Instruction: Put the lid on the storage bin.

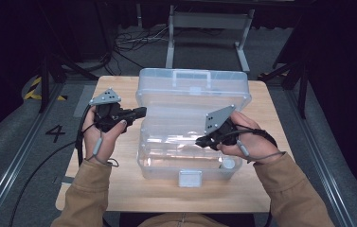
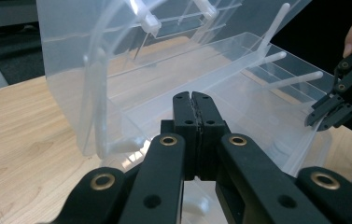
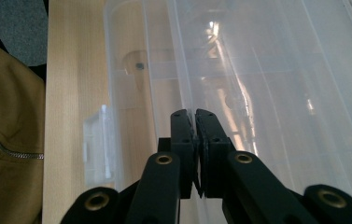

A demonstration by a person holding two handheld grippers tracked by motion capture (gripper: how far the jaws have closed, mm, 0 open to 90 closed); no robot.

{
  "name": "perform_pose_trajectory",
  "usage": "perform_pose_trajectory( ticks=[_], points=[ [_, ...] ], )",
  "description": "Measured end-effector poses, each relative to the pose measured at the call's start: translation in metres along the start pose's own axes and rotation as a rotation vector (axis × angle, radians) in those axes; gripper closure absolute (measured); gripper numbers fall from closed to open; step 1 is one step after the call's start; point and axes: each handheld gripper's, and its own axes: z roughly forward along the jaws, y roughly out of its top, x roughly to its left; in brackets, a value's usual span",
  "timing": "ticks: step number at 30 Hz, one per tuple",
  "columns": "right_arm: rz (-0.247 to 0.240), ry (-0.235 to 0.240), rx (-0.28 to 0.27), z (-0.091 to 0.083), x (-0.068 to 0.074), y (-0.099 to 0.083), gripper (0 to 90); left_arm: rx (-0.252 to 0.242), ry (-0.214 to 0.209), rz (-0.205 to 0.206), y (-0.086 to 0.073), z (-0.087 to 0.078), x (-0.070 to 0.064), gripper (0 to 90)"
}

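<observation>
Currently I log one clear plastic box (image 1: 192,137), lid raised, on the wooden table (image 1: 119,189). My left gripper (image 1: 140,111) sits pressed shut, empty, beside it. My right gripper (image 1: 200,140) seems clamped on the inner tray (image 3: 183,70).

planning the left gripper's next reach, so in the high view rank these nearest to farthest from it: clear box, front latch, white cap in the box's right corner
1. clear box: its left wall is just right of the left gripper.
2. front latch: on the box's near wall, middle.
3. white cap: near right corner, below the right gripper.
</observation>
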Motion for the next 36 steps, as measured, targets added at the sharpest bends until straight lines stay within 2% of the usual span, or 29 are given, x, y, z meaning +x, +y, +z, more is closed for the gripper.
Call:
perform_pose_trajectory(
  ticks=[4, 7, 11, 16, 22, 25, 31, 32, 36],
  points=[
    [0.0, -0.008, -0.005, 0.001, 0.003, -0.002, 87.0, -0.016, 0.014, -0.008, 0.0, -0.002, 0.001, 90.0],
    [0.005, 0.003, -0.004, 0.002, 0.004, -0.003, 87.0, -0.019, 0.016, -0.015, 0.0, -0.003, 0.002, 90.0],
    [0.006, 0.015, 0.003, 0.004, 0.006, -0.003, 86.8, -0.01, 0.013, -0.02, -0.001, -0.003, 0.002, 90.0],
    [0.01, 0.002, -0.011, 0.003, 0.007, -0.004, 84.8, -0.007, 0.012, -0.014, -0.001, -0.003, 0.002, 90.0],
    [0.037, -0.008, -0.072, -0.006, 0.007, -0.008, 84.3, 0.003, 0.013, -0.008, -0.001, -0.003, 0.0, 90.0],
    [0.057, -0.013, -0.13, -0.015, 0.007, -0.012, 87.8, 0.011, 0.01, -0.005, -0.001, -0.003, 0.0, 90.0],
    [0.081, -0.041, -0.176, -0.024, 0.007, -0.021, 90.0, 0.025, 0.008, 0.004, -0.002, -0.004, -0.001, 90.0],
    [0.106, -0.054, -0.21, -0.029, 0.006, -0.028, 90.0, 0.028, 0.008, 0.005, -0.002, -0.004, -0.001, 90.0],
    [0.151, -0.074, -0.268, -0.037, 0.006, -0.041, 90.0, 0.035, 0.004, 0.005, -0.002, -0.004, -0.001, 90.0]
  ],
)
